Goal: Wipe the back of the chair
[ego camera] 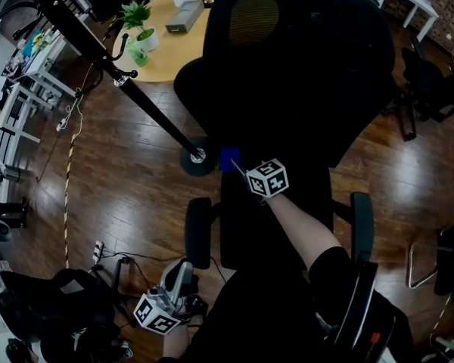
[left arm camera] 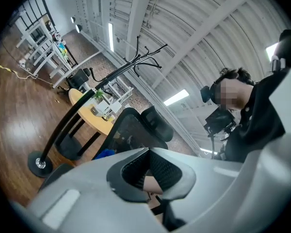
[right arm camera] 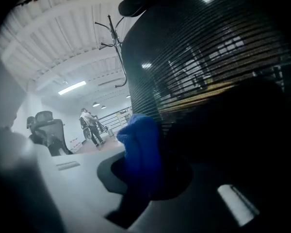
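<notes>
The black office chair (ego camera: pixel 303 74) fills the centre of the head view, its rear side facing the person. The mesh backrest (right arm camera: pixel 208 72) is the surface to be wiped. Its long axis runs up from the lumbar section to the headrest, which in the head view is away from the person, toward the top of the frame.

A black coat stand (ego camera: pixel 136 97) leans across the left of that view, its round base just beside the chair's lower left edge. A round wooden table (ego camera: pixel 166 51) stands beyond the chair.

The right gripper (right arm camera: pixel 145 174) is the nearer tool. It is extended to the lower left of the backrest, jaws clamped on a bunched blue cloth (right arm camera: pixel 140 149). The cloth sits at the mesh's lower left margin. It appears to touch, though contact cannot be confirmed. From these jaws the mesh lies straight ahead, extending up and to the right. In my judgement the coming stroke turns on that: nearly all the unwiped area lies above and to the right of the cloth.

The left gripper (left arm camera: pixel 148 171) hangs low at the person's side, well apart from the chair. Its jaws meet at the tips with nothing between them.

No brand, label or legible writing is found. The marker cubes carry only square black-and-white patterns.
</notes>
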`<state>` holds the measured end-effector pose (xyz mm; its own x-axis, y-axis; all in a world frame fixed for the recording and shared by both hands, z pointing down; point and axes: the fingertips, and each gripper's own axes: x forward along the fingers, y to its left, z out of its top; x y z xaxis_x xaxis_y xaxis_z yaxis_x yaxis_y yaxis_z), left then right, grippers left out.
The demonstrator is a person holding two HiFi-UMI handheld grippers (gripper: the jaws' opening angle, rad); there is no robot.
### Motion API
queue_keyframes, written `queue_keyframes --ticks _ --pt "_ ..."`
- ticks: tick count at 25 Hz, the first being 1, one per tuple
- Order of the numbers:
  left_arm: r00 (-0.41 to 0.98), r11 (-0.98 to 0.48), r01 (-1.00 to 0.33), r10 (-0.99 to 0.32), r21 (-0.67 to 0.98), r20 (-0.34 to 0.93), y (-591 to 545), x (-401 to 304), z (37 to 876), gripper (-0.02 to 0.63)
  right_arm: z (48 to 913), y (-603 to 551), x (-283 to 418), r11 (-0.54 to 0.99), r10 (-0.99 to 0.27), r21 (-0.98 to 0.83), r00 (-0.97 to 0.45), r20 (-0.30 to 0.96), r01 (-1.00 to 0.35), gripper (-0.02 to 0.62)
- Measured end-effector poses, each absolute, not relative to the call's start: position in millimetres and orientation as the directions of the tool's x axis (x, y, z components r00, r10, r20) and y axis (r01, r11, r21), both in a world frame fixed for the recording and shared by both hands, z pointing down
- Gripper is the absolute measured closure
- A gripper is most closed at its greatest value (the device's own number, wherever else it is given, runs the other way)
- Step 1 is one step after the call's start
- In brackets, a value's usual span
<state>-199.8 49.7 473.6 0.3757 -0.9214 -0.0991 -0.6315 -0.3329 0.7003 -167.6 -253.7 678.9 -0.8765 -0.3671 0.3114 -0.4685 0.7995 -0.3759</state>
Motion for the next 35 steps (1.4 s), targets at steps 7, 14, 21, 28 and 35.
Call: queue_keyframes --ticks 7,14,21,28,35 --pt "0.509 -0.408 -0.557 -0.856 0.724 -0.090 17.5 -166.4 497.2 0.617 697.0 -278.7 -51.5 0.687 -0.515 -0.393 -0.791 0.331 -0.611 0.557" --pt "0.710 -0.523 -0.392 -0.695 0.757 -0.112 -24.3 -86.0 507.4 0.617 715.6 -299.7 123.2 0.440 -0.703 -0.372 -0.572 0.422 -0.817 0.557" --pt "0.764 -0.530 -0.358 -0.640 0.768 -0.086 -28.8 -55.4 515.7 0.617 711.0 -296.3 149.9 0.357 -0.749 -0.385 -0.507 0.426 -0.851 0.555" --pt "0.698 -0.489 -0.421 -0.712 0.764 -0.072 -18.8 -77.9 512.6 0.617 716.8 -254.9 51.2 0.513 -0.632 -0.479 -0.691 0.350 -0.712 0.555" --pt "0.542 -0.371 -0.527 -0.839 0.765 -0.033 11.9 -139.6 518.6 0.617 750.2 -207.5 -124.6 0.725 -0.319 -0.473 -0.853 0.414 -0.501 0.555"
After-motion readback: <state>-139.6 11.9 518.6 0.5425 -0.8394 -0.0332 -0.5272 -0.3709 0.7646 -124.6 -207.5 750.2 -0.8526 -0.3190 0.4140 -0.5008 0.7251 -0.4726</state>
